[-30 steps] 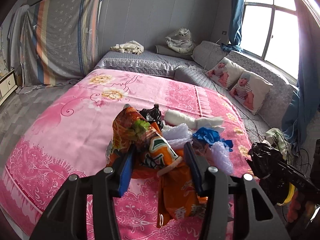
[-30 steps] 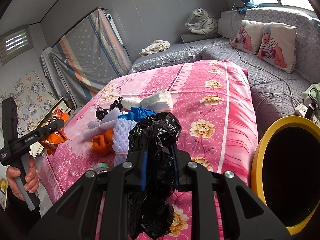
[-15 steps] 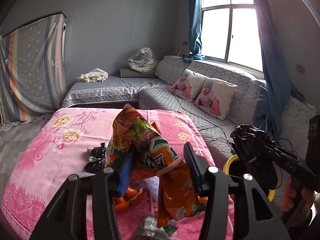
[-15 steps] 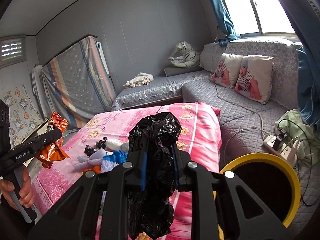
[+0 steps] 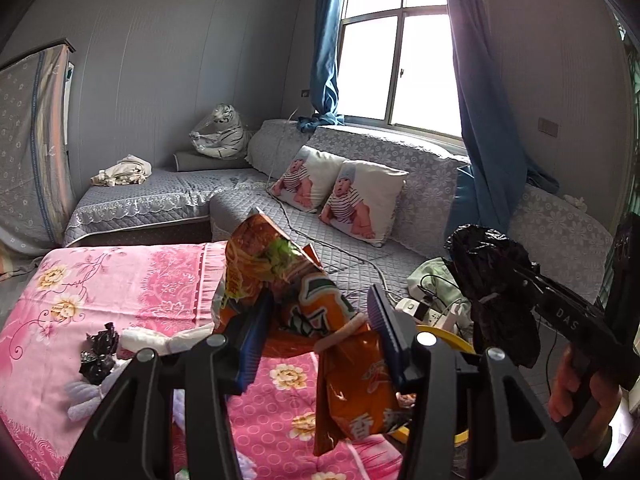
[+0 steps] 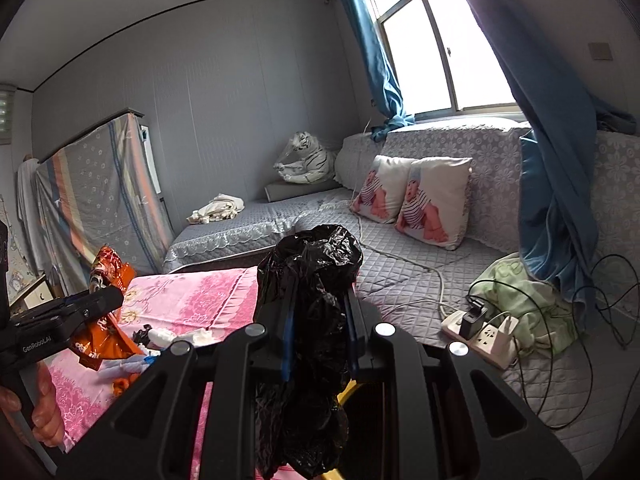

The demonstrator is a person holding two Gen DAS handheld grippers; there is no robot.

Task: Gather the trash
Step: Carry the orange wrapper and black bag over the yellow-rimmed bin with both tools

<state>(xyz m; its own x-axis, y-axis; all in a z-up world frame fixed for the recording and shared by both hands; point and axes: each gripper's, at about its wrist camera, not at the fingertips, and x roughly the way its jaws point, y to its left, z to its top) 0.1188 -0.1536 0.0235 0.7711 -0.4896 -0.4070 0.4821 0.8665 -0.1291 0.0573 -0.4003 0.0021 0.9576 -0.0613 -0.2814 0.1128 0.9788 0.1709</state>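
Our right gripper point(image 6: 318, 332) is clamped on the crumpled black bag point(image 6: 316, 280); our left gripper point(image 5: 316, 328) grips the orange snack wrapper point(image 5: 296, 296); the yellow-rimmed bin point(image 5: 448, 338) lies just below and ahead, nearer the right hand.

Two baby-print pillows point(image 5: 344, 196) lean on the grey sofa point(image 5: 432, 176).

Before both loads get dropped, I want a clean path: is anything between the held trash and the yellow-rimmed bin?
Nothing visible blocks it. The black bag in the right gripper hangs just above the bin's yellow rim; the orange wrapper in the left gripper hangs beside it. Most of the opening is hidden.
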